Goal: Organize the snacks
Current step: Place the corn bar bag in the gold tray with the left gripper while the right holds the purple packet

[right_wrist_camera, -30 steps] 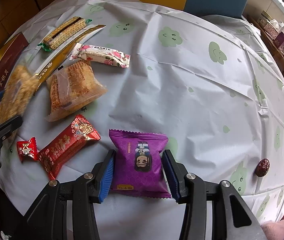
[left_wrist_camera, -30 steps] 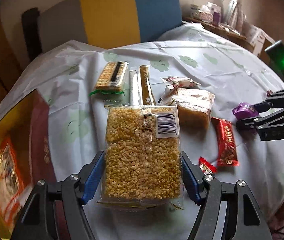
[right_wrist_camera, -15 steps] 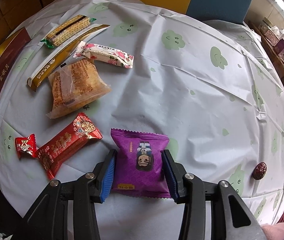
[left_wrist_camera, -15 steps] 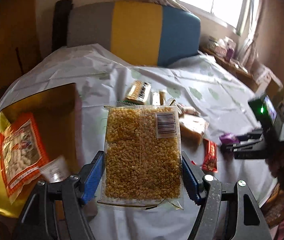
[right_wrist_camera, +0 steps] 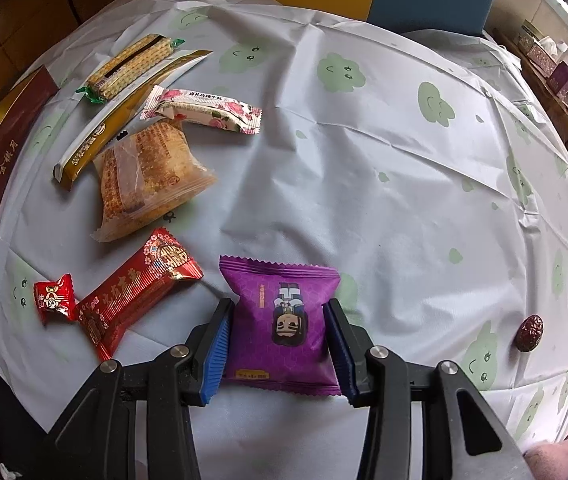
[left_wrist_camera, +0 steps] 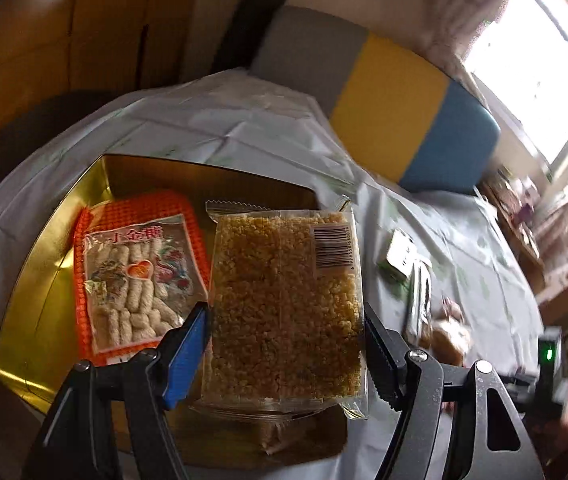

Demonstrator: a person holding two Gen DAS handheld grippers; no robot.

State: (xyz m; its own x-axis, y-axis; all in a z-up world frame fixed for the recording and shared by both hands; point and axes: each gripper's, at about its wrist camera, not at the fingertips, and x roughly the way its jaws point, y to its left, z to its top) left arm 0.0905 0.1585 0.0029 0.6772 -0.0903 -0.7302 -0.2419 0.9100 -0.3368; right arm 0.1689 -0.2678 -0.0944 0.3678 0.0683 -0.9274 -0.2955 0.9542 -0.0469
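My left gripper [left_wrist_camera: 286,344] is shut on a clear pack of yellow puffed-grain cakes [left_wrist_camera: 286,296] and holds it over the right part of a gold tin box [left_wrist_camera: 40,280]. An orange snack bag [left_wrist_camera: 136,268] lies in the box. My right gripper [right_wrist_camera: 278,346] is shut on a purple snack packet [right_wrist_camera: 282,320] at the near edge of the table. On the cloth to its left lie a long red packet [right_wrist_camera: 136,292], a small red candy [right_wrist_camera: 54,298], a clear cake pack [right_wrist_camera: 148,176], a floral bar [right_wrist_camera: 204,110], a gold stick pack [right_wrist_camera: 120,132] and a cracker pack [right_wrist_camera: 132,66].
The round table wears a pale cloth with green faces [right_wrist_camera: 364,160]. A dried date [right_wrist_camera: 530,332] lies near its right edge. The tin's dark red side [right_wrist_camera: 4,140] shows at far left. A grey, yellow and blue chair back [left_wrist_camera: 384,92] stands behind the table.
My left gripper has swung left with the grain-cake pack, from over the loose snacks to over the gold tin. My right gripper holds the purple packet and has barely moved.
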